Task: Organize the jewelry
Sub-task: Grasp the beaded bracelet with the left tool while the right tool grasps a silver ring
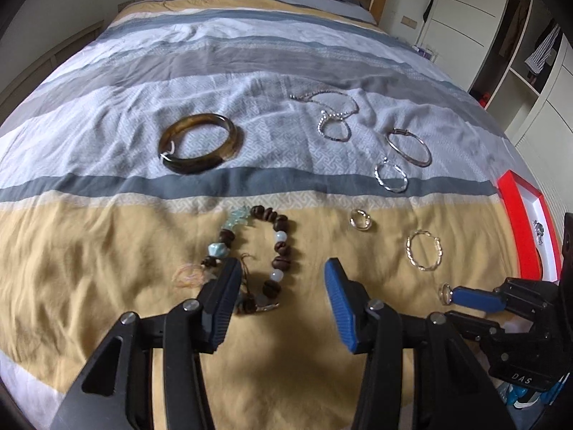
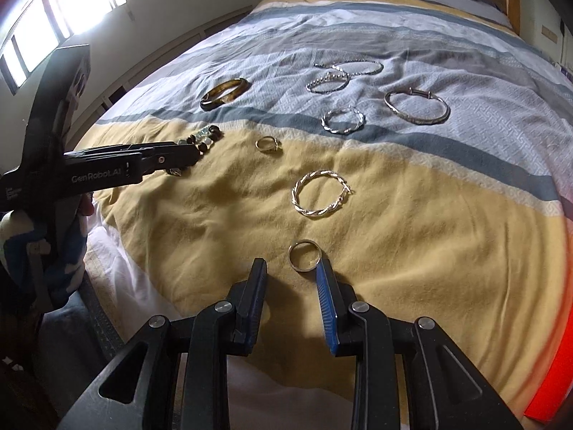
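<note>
While both grippers hang low over the bed, the jewelry lies spread across the striped cover.

Left gripper (image 1: 283, 279): jaws spread wide, holding nothing; its left finger (image 1: 224, 297) overlaps the near end of the beaded bracelet in the left wrist view, though whether it touches cannot be told.

Right gripper (image 2: 290, 274): jaws partly open, holding nothing; the blue pad of its right finger (image 2: 324, 279) lies against the rim of the small ring.

Small ring (image 2: 304, 256): flat on the yellow band, just ahead of the right gripper's tips and slightly to the right of the gap.

Beaded bracelet (image 1: 275, 247): dark and pale beads in a loop on the yellow band, in front of the left gripper.

Twisted hoop (image 2: 319, 193): on the yellow band, beyond the small ring.

Gold ring (image 2: 268, 144): farther back on the yellow, between the beads and the hoop.

Brown bangle (image 1: 200, 142): on the pale grey band, well apart from the grippers.

Silver hoop (image 2: 343, 120): lying across the dark grey stripe.

Thin bangle (image 2: 416, 106): just right of the silver hoop.

Bead chains (image 2: 340, 71): tangled together, farthest back.

Red box (image 1: 526, 222): open at the right edge of the bed, white lining showing.
</note>
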A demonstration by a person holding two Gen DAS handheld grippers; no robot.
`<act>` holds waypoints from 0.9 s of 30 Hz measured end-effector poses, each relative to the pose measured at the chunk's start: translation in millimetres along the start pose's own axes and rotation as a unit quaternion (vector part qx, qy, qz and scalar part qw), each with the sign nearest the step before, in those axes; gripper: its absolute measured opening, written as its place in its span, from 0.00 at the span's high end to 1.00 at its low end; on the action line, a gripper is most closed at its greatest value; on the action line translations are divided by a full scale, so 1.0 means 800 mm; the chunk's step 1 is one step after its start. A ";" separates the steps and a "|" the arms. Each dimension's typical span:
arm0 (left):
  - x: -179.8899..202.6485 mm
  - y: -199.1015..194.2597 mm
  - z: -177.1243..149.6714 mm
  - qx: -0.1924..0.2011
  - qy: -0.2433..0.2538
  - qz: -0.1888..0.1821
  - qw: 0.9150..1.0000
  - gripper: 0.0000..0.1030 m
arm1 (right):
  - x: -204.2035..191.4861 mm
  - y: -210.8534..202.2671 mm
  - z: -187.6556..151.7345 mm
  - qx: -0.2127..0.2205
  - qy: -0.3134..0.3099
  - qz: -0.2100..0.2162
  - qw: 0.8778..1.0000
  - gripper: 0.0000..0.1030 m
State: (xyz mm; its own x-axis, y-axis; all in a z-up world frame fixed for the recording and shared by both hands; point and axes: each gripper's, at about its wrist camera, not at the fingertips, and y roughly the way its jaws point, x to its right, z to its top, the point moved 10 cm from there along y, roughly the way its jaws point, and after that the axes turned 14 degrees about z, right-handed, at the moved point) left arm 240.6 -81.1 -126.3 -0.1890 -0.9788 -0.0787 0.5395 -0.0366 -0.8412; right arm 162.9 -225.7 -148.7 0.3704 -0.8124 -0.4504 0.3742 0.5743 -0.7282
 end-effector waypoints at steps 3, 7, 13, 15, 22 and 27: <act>0.007 0.009 0.001 -0.001 0.009 0.001 1.000 0.56 | 0.002 0.002 -0.002 0.002 0.001 0.002 1.000 0.72; 0.015 0.023 0.000 -0.004 0.032 0.011 0.999 0.56 | 0.007 0.004 -0.002 0.007 0.009 0.005 1.000 0.74; 0.015 0.036 0.000 -0.008 0.024 0.006 1.000 0.58 | 0.014 -0.002 0.002 0.023 0.020 0.007 1.000 0.75; 0.015 0.039 0.001 -0.005 0.025 0.008 1.000 0.64 | 0.015 0.001 0.003 0.022 0.019 0.005 1.000 0.74; 0.013 0.038 0.002 -0.004 0.016 0.003 1.000 0.90 | 0.015 0.013 0.008 0.018 0.010 -0.005 1.000 0.80; 0.012 0.024 -0.001 -0.005 0.004 -0.009 1.000 0.90 | 0.013 0.008 0.010 0.025 0.013 -0.003 1.000 0.80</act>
State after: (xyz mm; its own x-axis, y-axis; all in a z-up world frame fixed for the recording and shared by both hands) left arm 248.5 -91.3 -143.6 -0.2043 -0.9766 -0.0679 0.5278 -0.0514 -0.8478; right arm 175.8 -229.5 -153.6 0.3463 -0.8182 -0.4588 0.4197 0.5726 -0.7043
